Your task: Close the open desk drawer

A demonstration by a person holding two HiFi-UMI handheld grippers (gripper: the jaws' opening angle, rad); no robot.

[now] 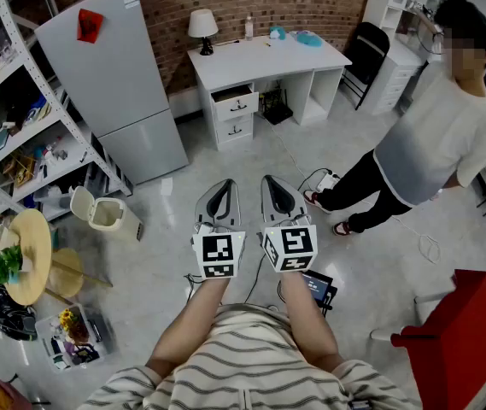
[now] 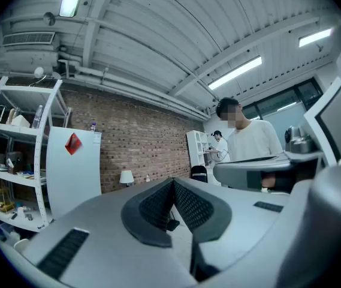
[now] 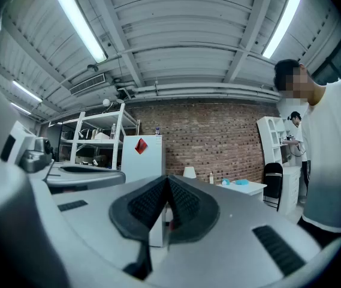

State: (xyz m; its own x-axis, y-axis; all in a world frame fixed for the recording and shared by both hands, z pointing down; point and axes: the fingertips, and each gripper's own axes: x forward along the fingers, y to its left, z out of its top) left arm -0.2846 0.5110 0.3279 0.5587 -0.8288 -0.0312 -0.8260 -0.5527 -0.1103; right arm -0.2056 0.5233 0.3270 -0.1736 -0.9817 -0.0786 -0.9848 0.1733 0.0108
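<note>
Approach stage, I judge: left tongs [image 1: 222, 186] and right tongs [image 1: 272, 182], both pressed together and empty, must reach the distant open drawer [image 1: 233, 101] at the surface's [image 1: 264, 58] left end, then push.

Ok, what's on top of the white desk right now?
On the desk: a white lamp at one end, a small bottle and two teal items. Anything behind the lamp is hidden.

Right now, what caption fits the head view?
Left gripper and right gripper, both shut and empty, face the white desk with its top drawer open.
</note>
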